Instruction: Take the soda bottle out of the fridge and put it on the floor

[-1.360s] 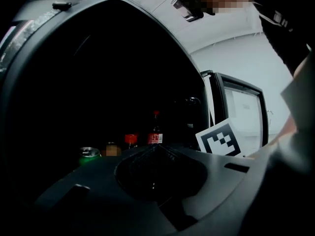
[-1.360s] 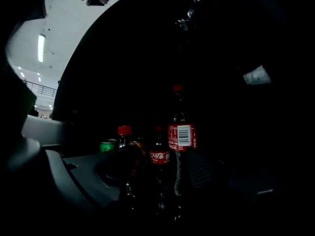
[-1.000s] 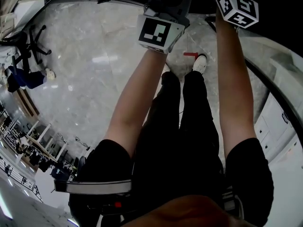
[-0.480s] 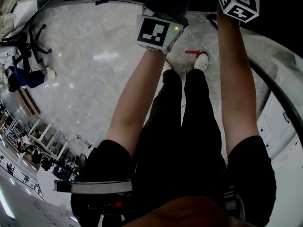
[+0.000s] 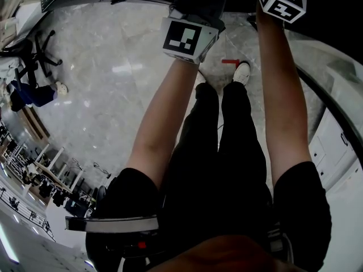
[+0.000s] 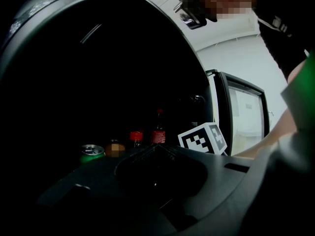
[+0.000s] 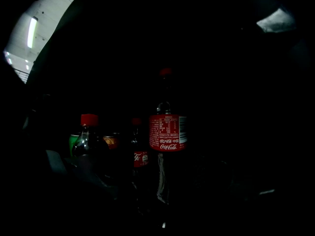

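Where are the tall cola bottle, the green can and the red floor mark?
Tall cola bottle point(image 7: 168, 132): right gripper view, on its red label.
Green can point(image 6: 91, 151): left gripper view, on its lid.
Red floor mark point(image 5: 229, 62): head view, on its middle.

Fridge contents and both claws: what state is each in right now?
Tall cola bottle: upright, capped.
Small cola bottle: upright.
Red-capped bottle: upright, capped.
Green can: upright.
Fridge door: open.
Left claw: shut, empty.
Right claw: too dark to tell.
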{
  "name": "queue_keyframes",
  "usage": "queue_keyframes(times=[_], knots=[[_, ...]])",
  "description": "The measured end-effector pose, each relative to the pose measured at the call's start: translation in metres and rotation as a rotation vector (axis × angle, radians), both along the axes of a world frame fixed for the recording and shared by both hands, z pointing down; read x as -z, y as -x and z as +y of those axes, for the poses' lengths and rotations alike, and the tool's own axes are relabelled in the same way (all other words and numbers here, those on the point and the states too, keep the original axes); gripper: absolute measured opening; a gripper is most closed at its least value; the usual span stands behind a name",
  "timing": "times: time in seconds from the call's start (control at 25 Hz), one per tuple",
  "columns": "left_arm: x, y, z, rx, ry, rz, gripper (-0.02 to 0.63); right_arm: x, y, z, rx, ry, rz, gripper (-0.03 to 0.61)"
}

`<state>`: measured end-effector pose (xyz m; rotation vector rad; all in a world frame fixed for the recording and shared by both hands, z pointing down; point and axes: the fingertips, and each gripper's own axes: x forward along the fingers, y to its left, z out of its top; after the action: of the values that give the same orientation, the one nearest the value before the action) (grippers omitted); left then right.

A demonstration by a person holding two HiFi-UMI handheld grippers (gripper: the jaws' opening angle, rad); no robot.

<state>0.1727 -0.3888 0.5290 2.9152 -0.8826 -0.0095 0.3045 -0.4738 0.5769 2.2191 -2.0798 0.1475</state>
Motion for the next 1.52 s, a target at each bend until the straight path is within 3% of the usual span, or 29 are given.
queue_keyframes(times=[0.6, 0.68, 0.72, 0.92, 1.52], knots=[[-0.001, 0.003, -0.001, 0.013, 0.004, -0.005, 0.004, 0.003, -0.005, -0.007, -0.003, -0.025, -0.034, 0.314], [-0.003, 0.003, -0.001, 0.012, 0.002, -0.008, 0.004, 0.003, -0.008, -0.008, 0.0, -0.03, -0.028, 0.303], [-0.003, 0.003, -0.001, 0.012, 0.001, -0.008, 0.003, 0.003, -0.009, -0.008, 0.002, -0.032, -0.024, 0.256], [-0.005, 0.005, 0.0, 0.013, 0.005, -0.007, 0.003, 0.004, -0.006, -0.006, 0.027, -0.029, -0.029, 0.256], [-0.003, 0.001, 0.016, -0.016, -0.006, -0.008, 0.003, 0.014, 0.018, 0.035, 0.049, -0.056, -0.033, 0.256]])
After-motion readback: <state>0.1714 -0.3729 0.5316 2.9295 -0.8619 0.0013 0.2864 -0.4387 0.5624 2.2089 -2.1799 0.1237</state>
